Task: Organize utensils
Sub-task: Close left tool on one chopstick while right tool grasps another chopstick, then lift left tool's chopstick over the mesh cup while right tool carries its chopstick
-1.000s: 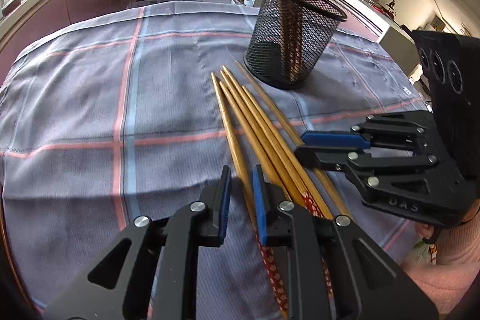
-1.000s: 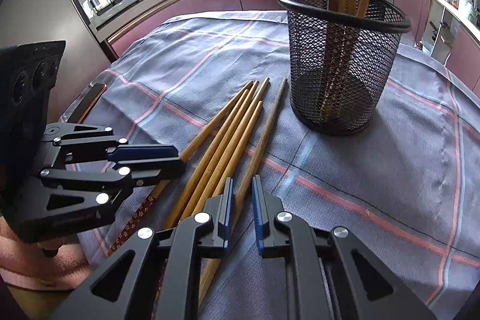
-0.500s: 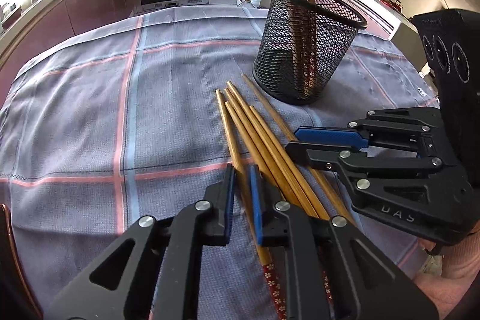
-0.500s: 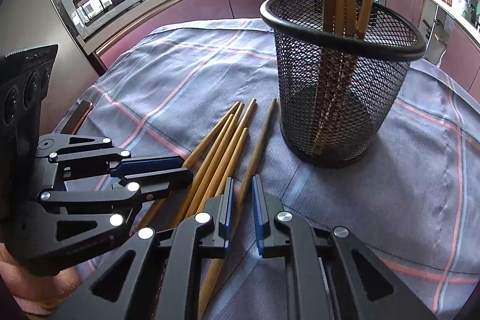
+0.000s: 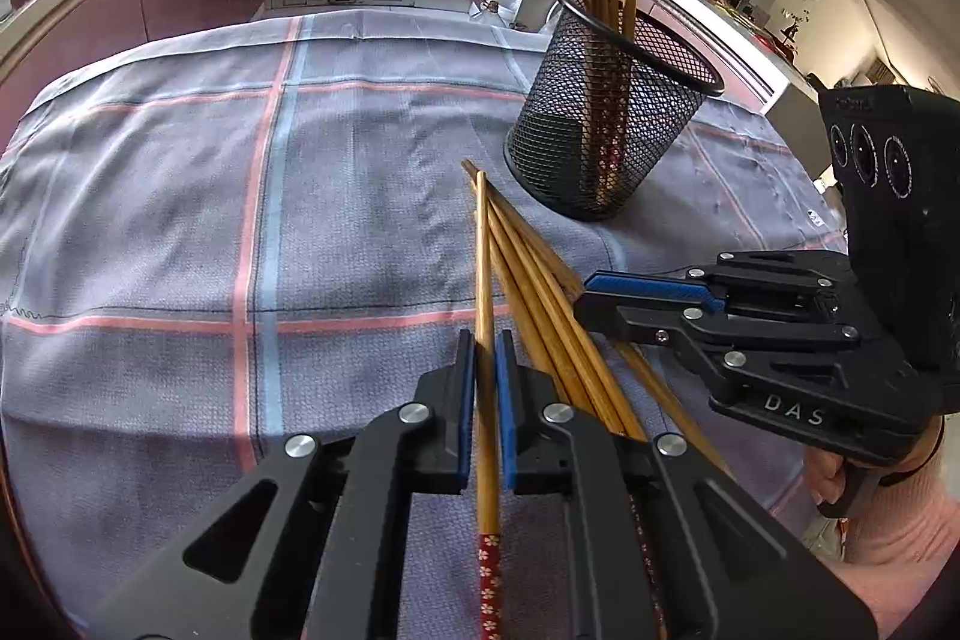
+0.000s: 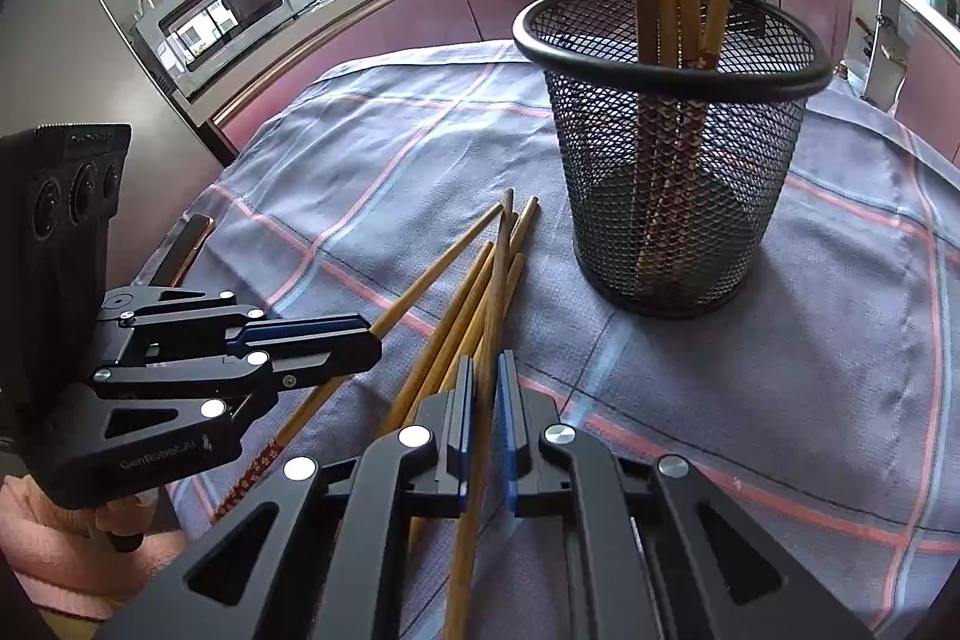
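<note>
A black mesh cup (image 5: 606,130) (image 6: 672,160) stands on the checked cloth with several wooden chopsticks upright in it. More chopsticks (image 5: 540,280) (image 6: 444,340) lie fanned on the cloth before it. My left gripper (image 5: 485,340) (image 6: 360,340) is closing its jaws on one chopstick (image 5: 483,250). That chopstick runs straight between the blue pads and points away from the bundle. To its right, my right gripper (image 6: 486,364) (image 5: 591,295) is likewise closing on another chopstick (image 6: 495,292), which passes between its pads toward the cup.
The grey-blue checked cloth (image 5: 180,220) covers the whole table. A dark flat object (image 6: 186,244) lies at the table's left edge. Hands in pink sleeves (image 5: 870,520) hold the gripper handles. Kitchen counters, an oven and a microwave (image 6: 228,10) stand behind.
Both pairs of jaws narrowed onto a chopstick each. The left one's chopstick swung out of the bundle to lie along the fingers. The cup looms closer in both views.
</note>
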